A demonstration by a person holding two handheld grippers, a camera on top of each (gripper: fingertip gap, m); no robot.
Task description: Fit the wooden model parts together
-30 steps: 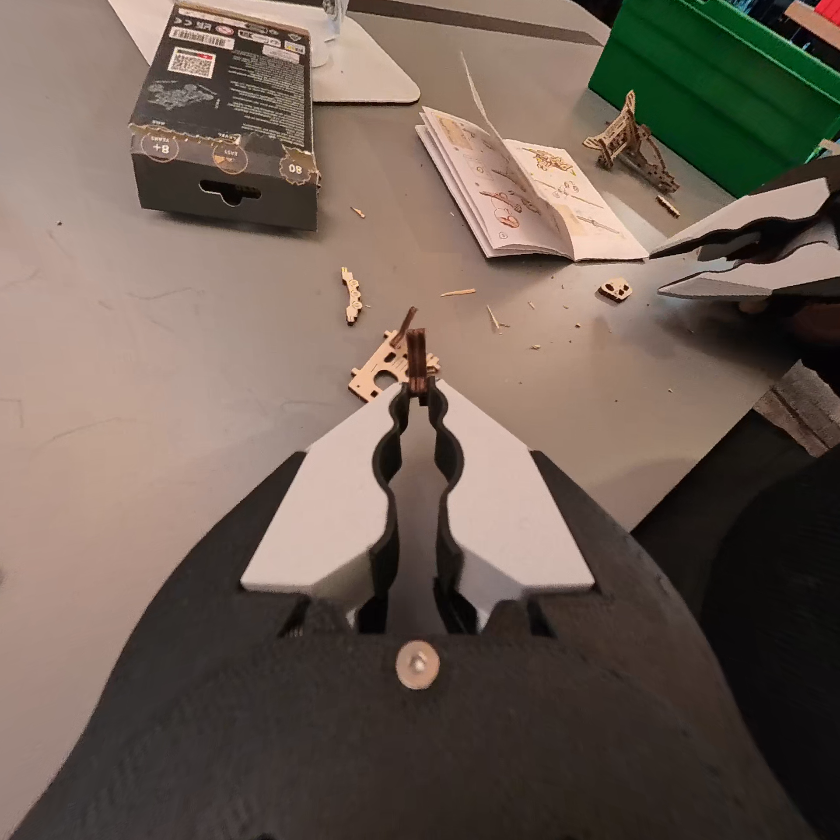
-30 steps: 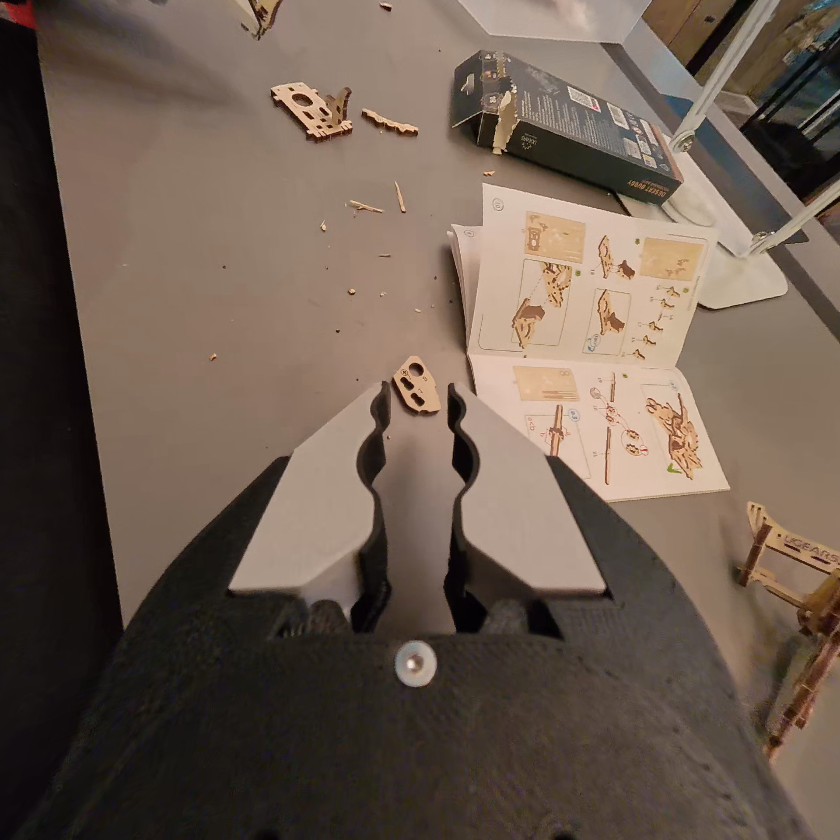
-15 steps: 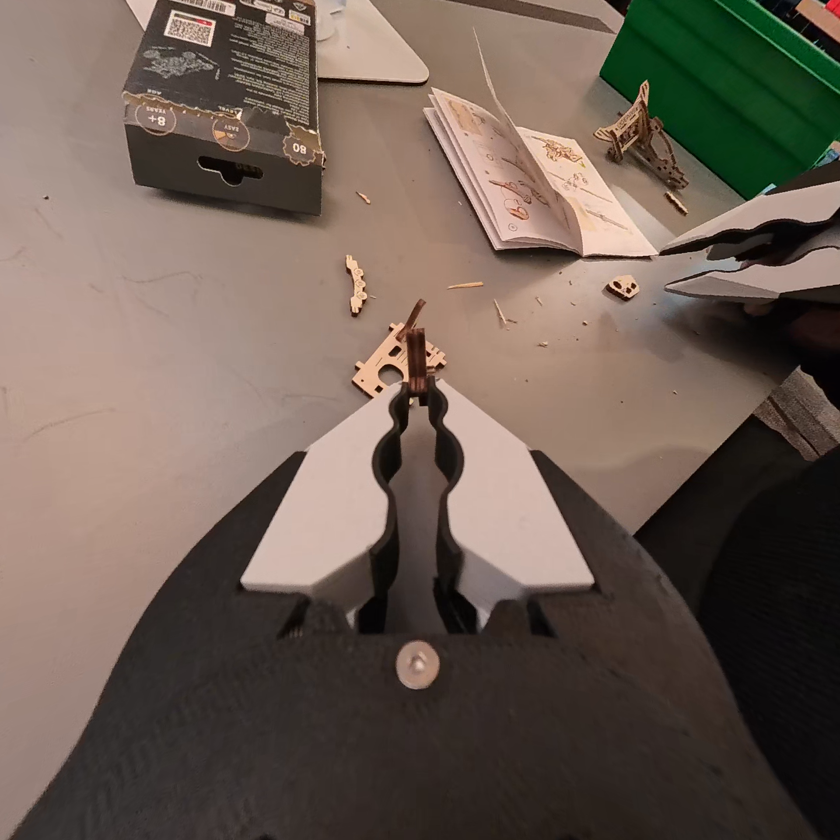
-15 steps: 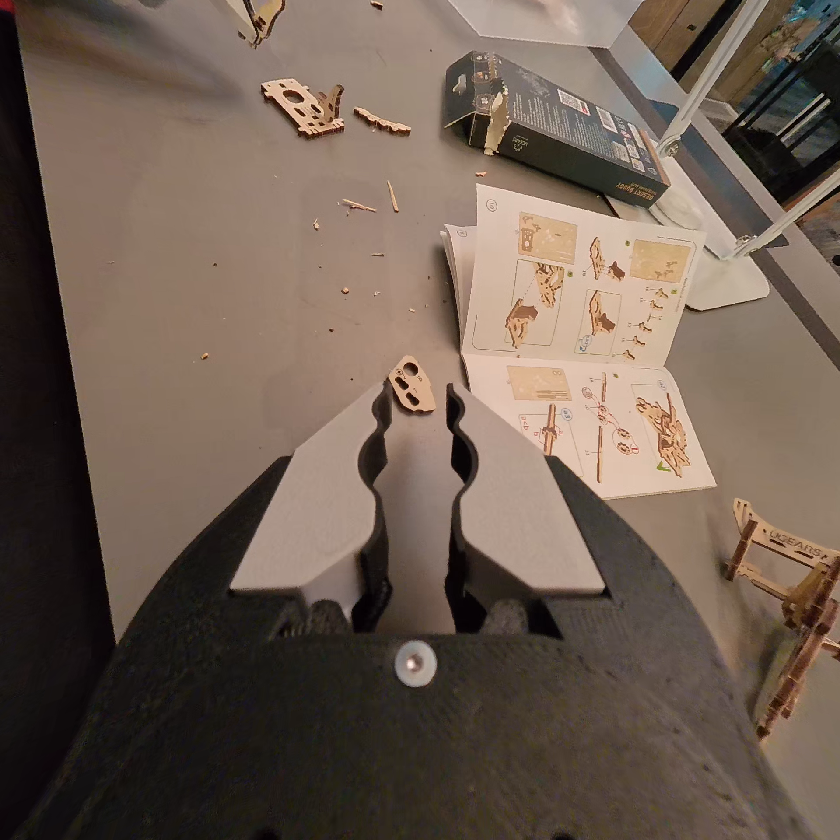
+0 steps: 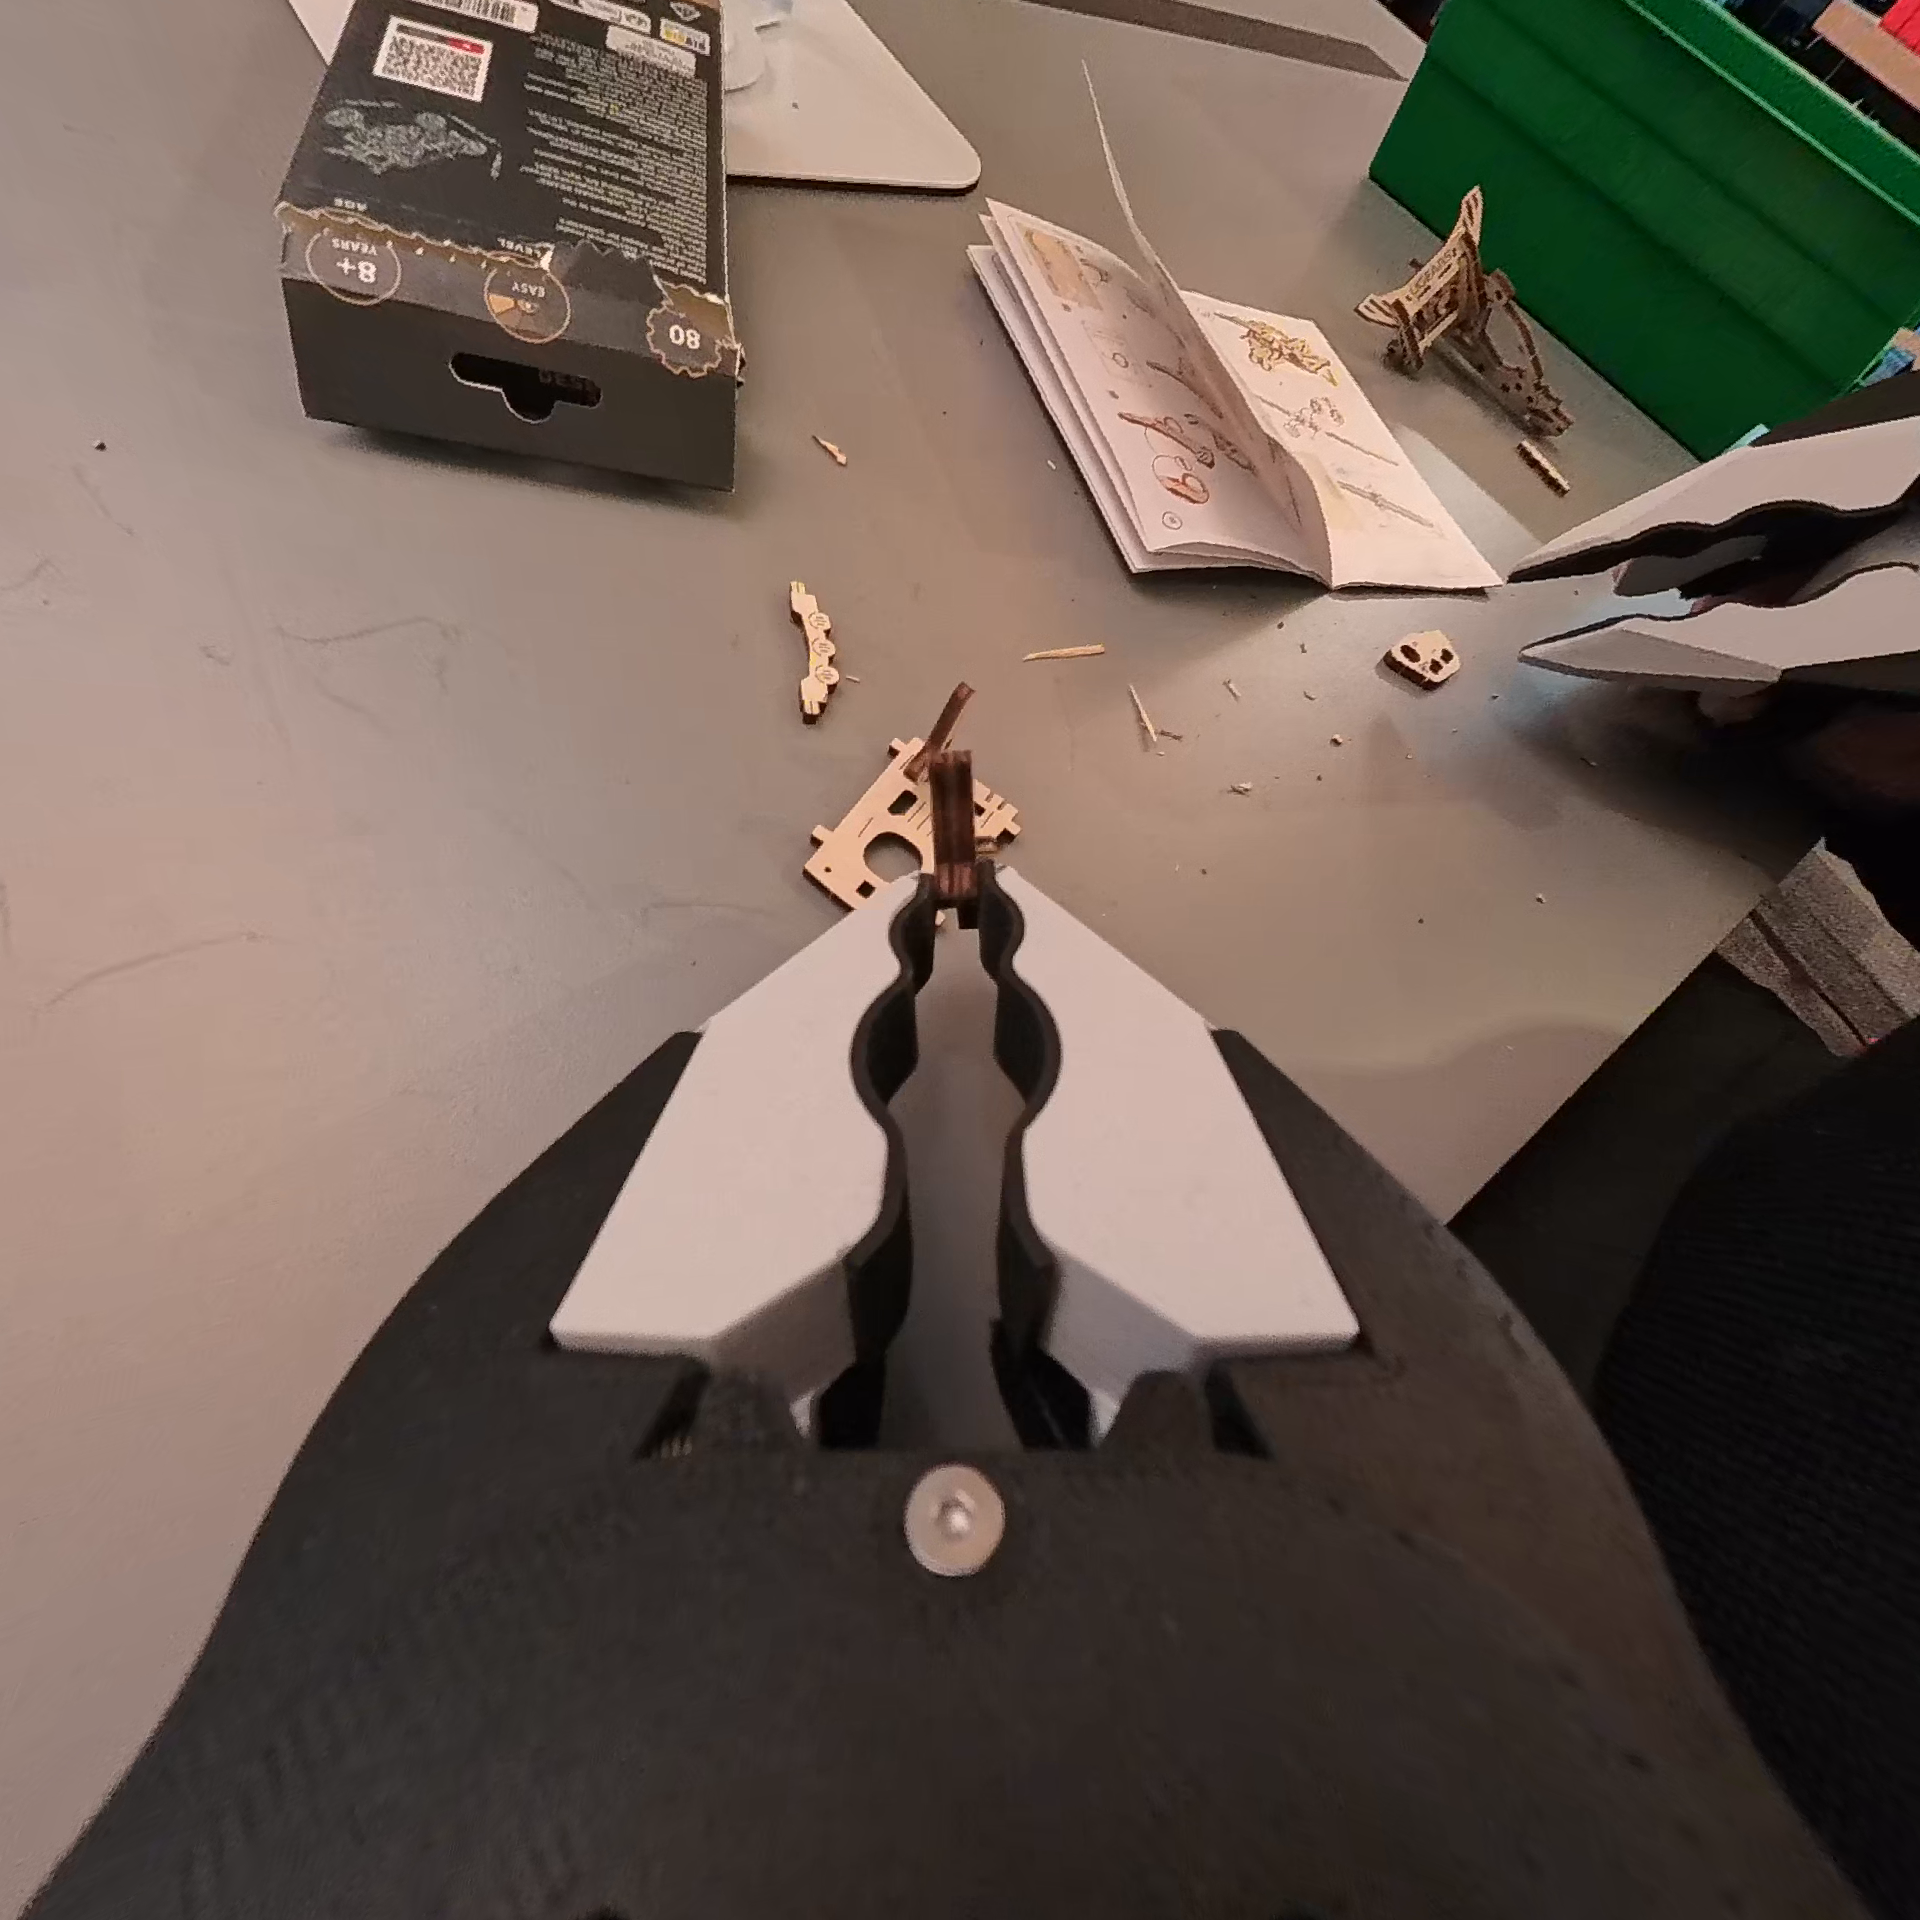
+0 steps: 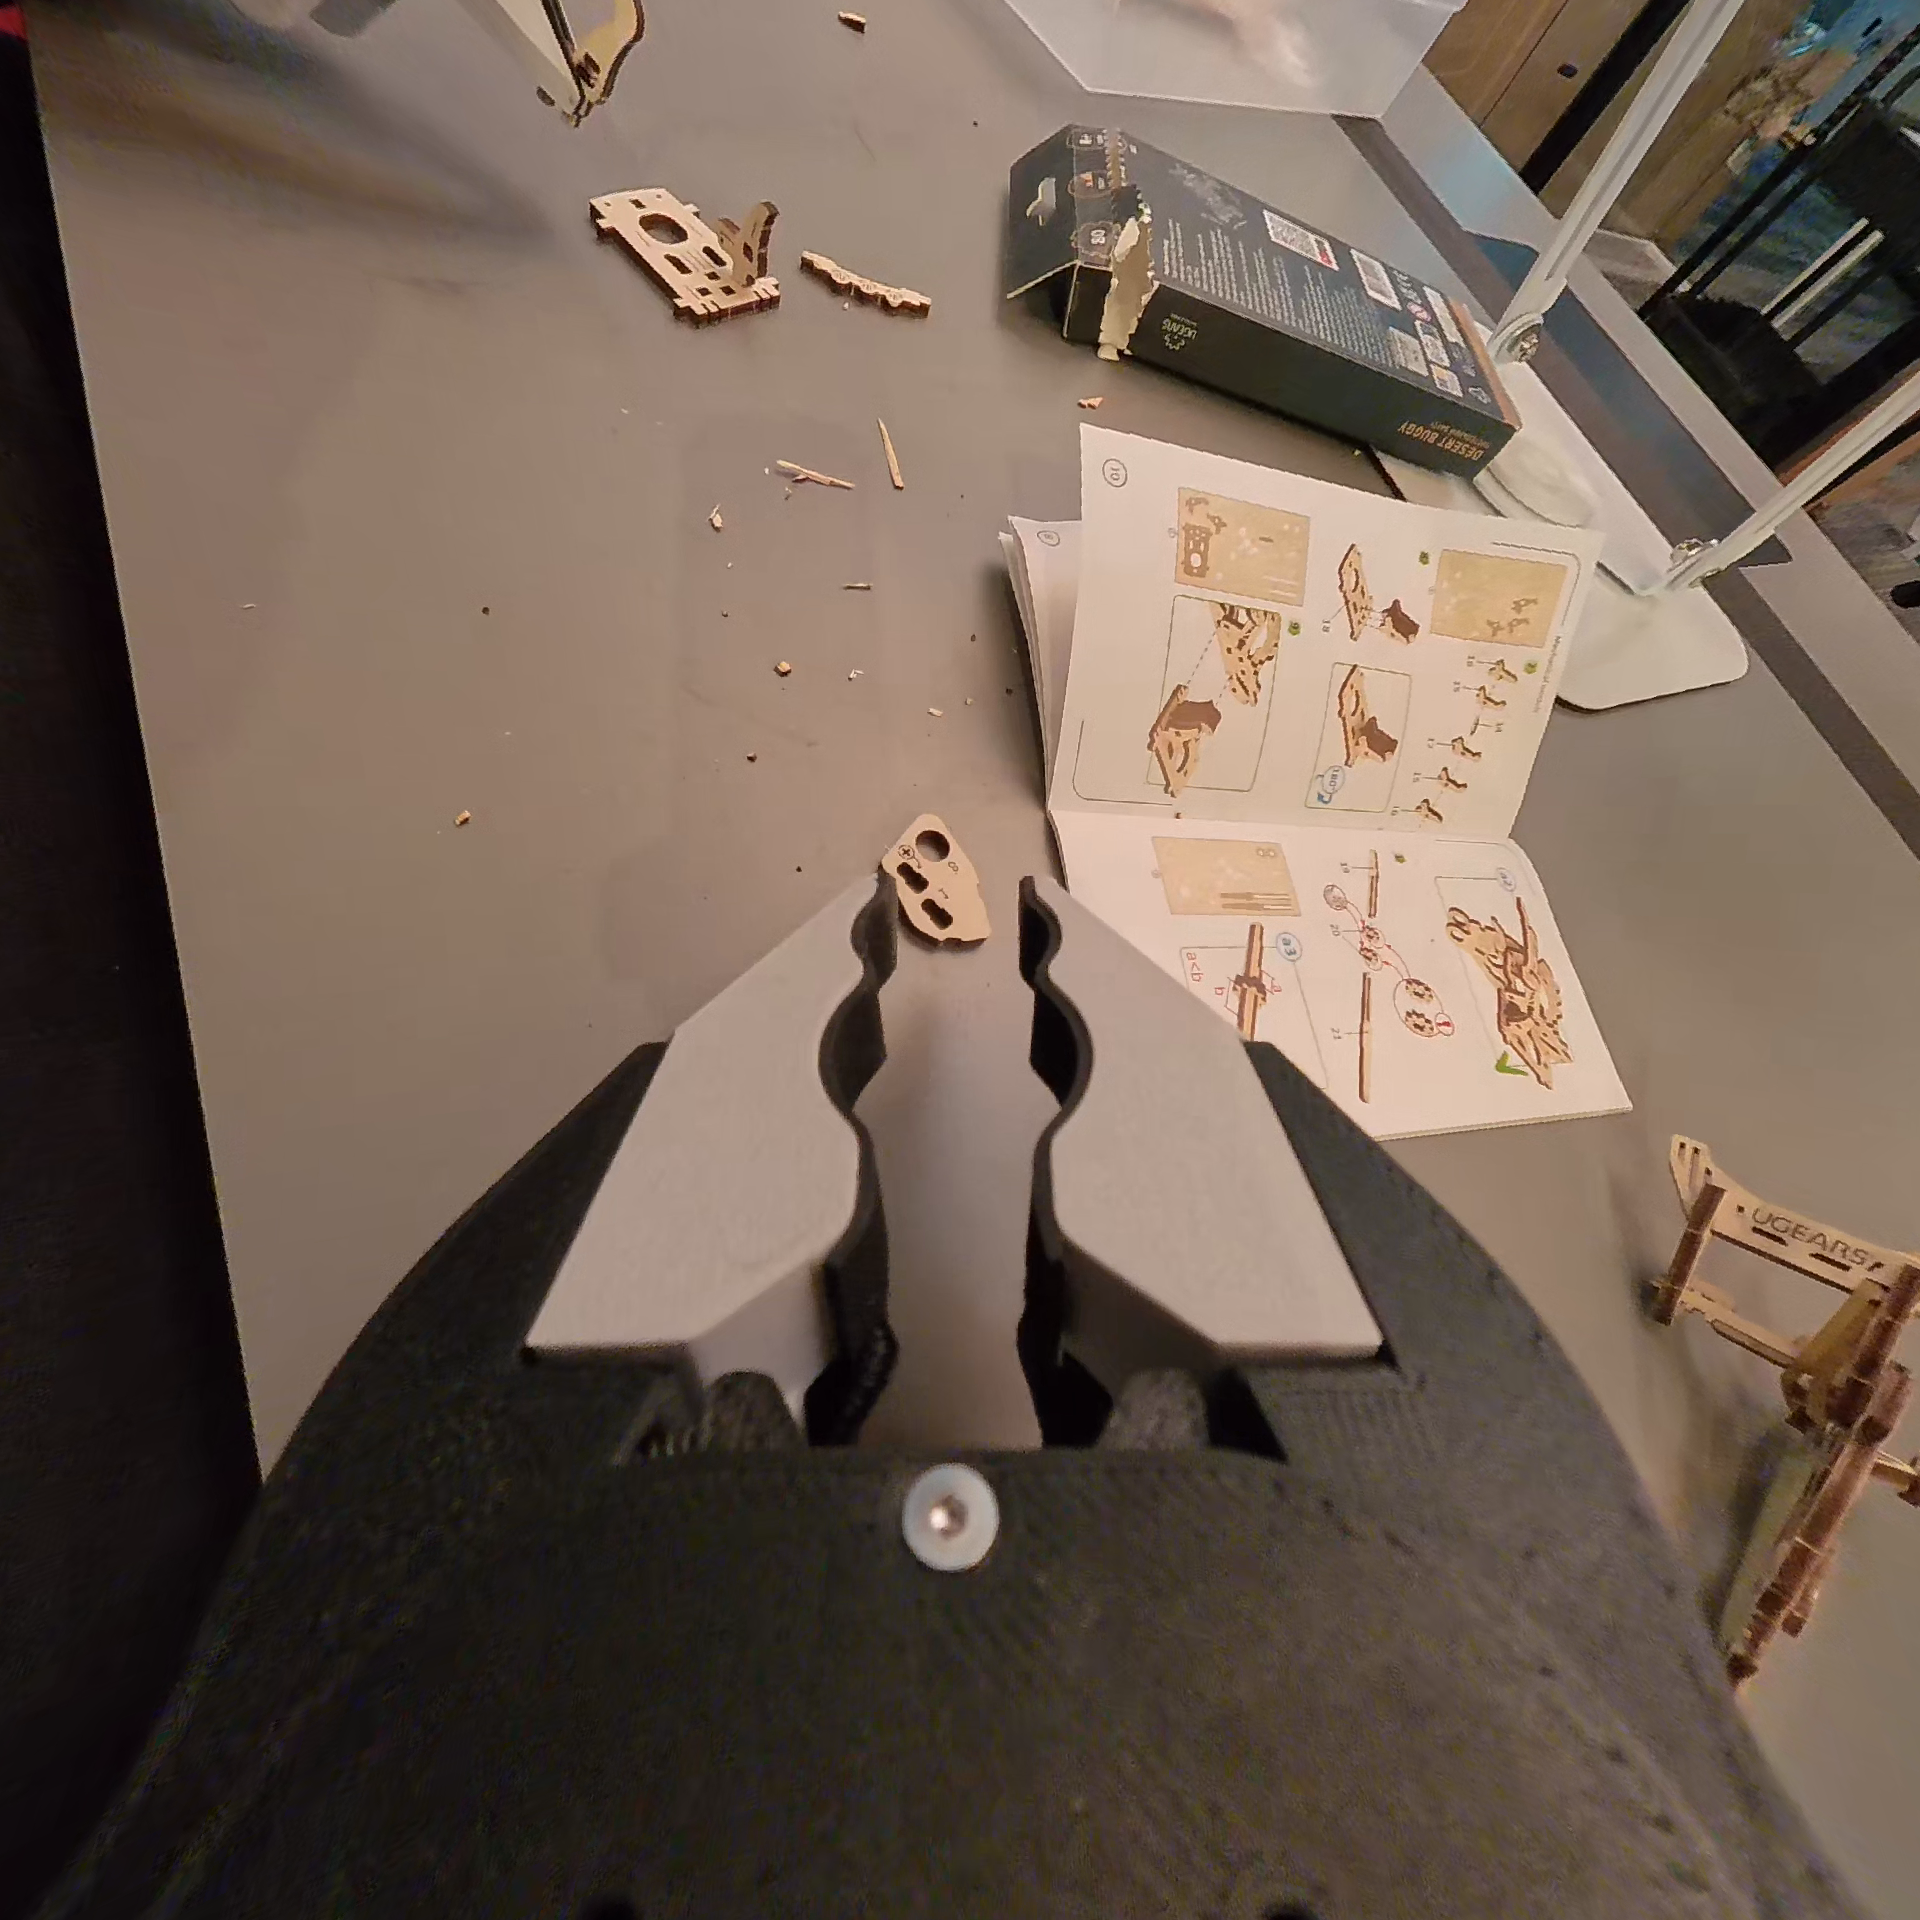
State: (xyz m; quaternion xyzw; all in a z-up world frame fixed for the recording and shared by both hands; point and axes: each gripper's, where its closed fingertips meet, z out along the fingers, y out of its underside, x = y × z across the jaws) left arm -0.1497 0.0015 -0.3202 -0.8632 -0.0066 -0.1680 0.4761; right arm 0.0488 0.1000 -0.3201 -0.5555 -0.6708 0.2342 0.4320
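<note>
My left gripper (image 5: 951,899) is shut on a small dark wooden piece (image 5: 951,821), held on edge above the grey table (image 5: 416,935). Just beyond it lies a flat wooden plate with cutouts (image 5: 868,847), with a small part standing on it (image 5: 951,717). The plate also shows in the right wrist view (image 6: 675,255). My right gripper (image 6: 956,904) is open low over the table. A small rounded wooden part with holes (image 6: 935,883) lies flat between its fingertips. That part (image 5: 1421,660) and the right gripper (image 5: 1522,613) show at the right of the left wrist view.
A notched wooden strip (image 5: 816,649) lies beside the plate. An open instruction booklet (image 6: 1299,779), a dark kit box (image 6: 1247,291) and a white stand base (image 6: 1652,644) lie beyond. A built wooden frame (image 6: 1818,1351) stands right, by a green bin (image 5: 1662,156). Splinters dot the table.
Both views have shifted only slightly. The left gripper still holds the dark piece near the plate. The right gripper stays open at the small rounded part.
</note>
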